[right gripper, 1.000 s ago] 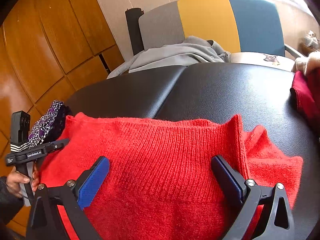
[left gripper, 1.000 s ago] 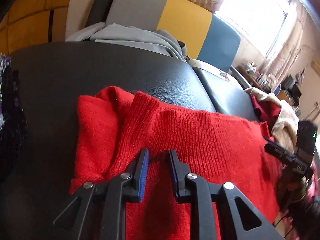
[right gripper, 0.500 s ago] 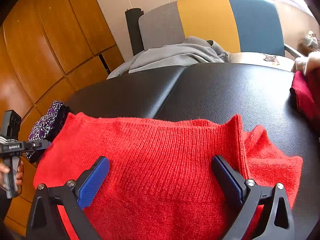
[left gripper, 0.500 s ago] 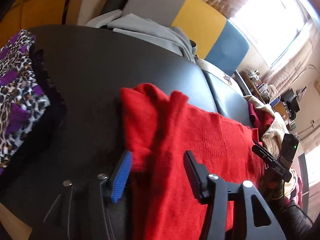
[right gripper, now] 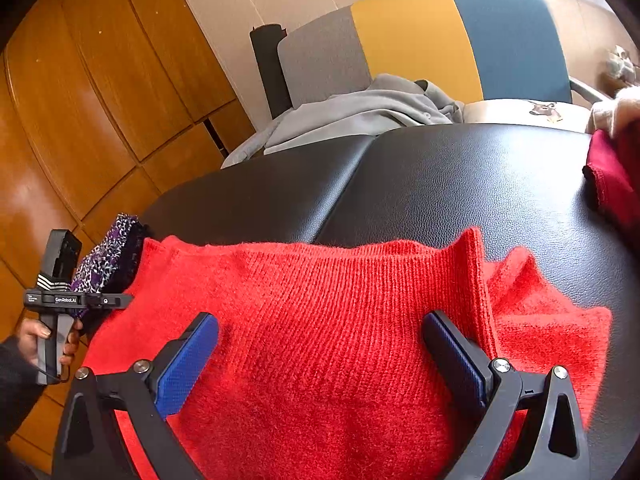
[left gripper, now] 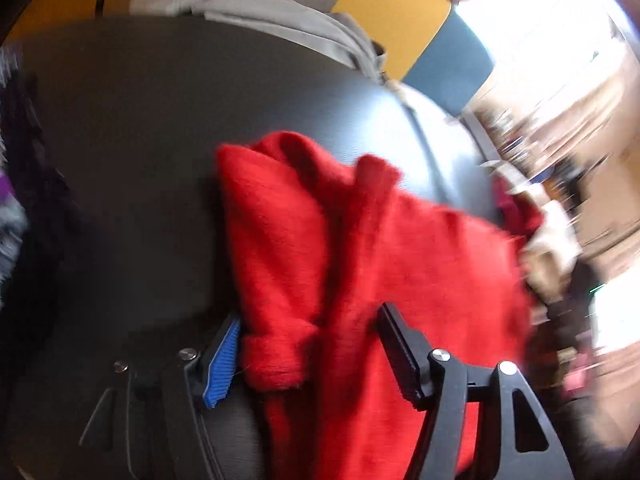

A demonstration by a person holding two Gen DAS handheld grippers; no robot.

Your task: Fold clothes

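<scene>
A red knit sweater (right gripper: 340,320) lies folded on a black padded surface (right gripper: 460,184). My right gripper (right gripper: 320,344) is open wide and hovers over the sweater's middle, holding nothing. In the left wrist view, which is blurred, my left gripper (left gripper: 308,340) is open around the sweater's (left gripper: 400,256) bunched left end, where a rolled cuff sits between the fingers. The left gripper also shows in the right wrist view (right gripper: 56,300), held by a hand at the sweater's left edge.
A purple leopard-print garment (right gripper: 108,260) lies at the surface's left edge. A grey garment (right gripper: 360,116) lies on a grey, yellow and blue chair (right gripper: 420,40) behind. Dark red clothing (right gripper: 612,176) sits at the right edge. Wooden panels stand to the left.
My left gripper has opened, let go of the sweater and drawn back to its left end. The right gripper has stayed open and still.
</scene>
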